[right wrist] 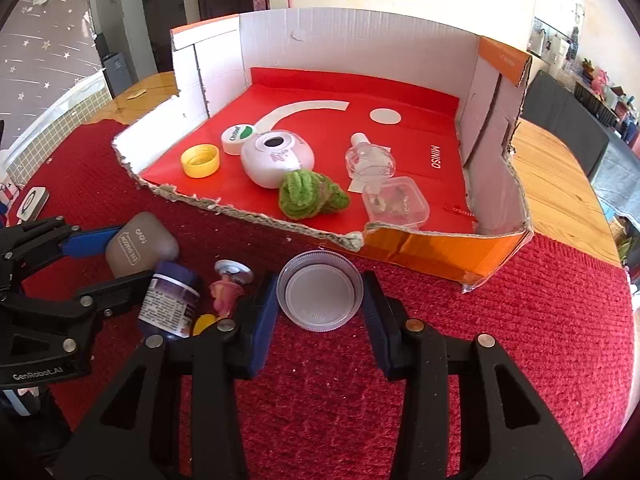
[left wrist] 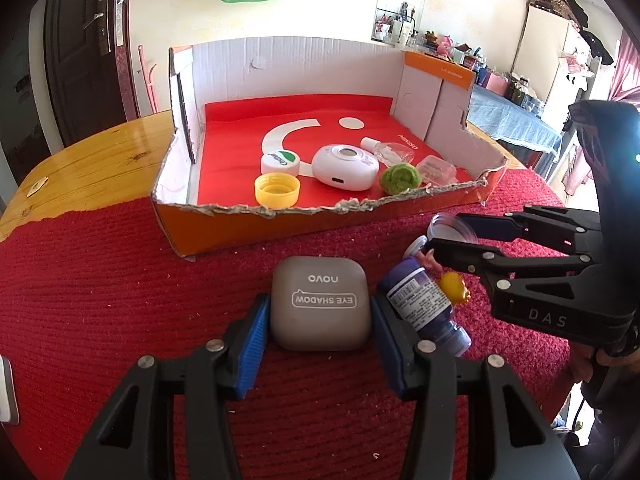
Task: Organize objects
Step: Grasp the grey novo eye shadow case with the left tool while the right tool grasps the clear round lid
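A grey eye shadow case (left wrist: 320, 304) lies on the red cloth, and my left gripper (left wrist: 320, 305) is shut on it, blue pads (left wrist: 252, 344) against both sides. To its right, my right gripper (right wrist: 320, 284) is shut on a clear round lid (right wrist: 320, 296) that rests on the cloth. In the left wrist view the right gripper (left wrist: 448, 232) reaches in from the right with the lid (left wrist: 450, 229). The right wrist view shows the left gripper (right wrist: 132, 254) and the case (right wrist: 140, 246) at the left.
A purple bottle (left wrist: 424, 304) lies between the grippers, beside a small yellow and pink toy (left wrist: 452, 286). Behind stands an open orange cardboard box (left wrist: 280, 224) with a yellow cap (left wrist: 277, 193), a white device (left wrist: 346, 167), a green fuzzy ball (left wrist: 400, 178) and clear containers (right wrist: 396, 202).
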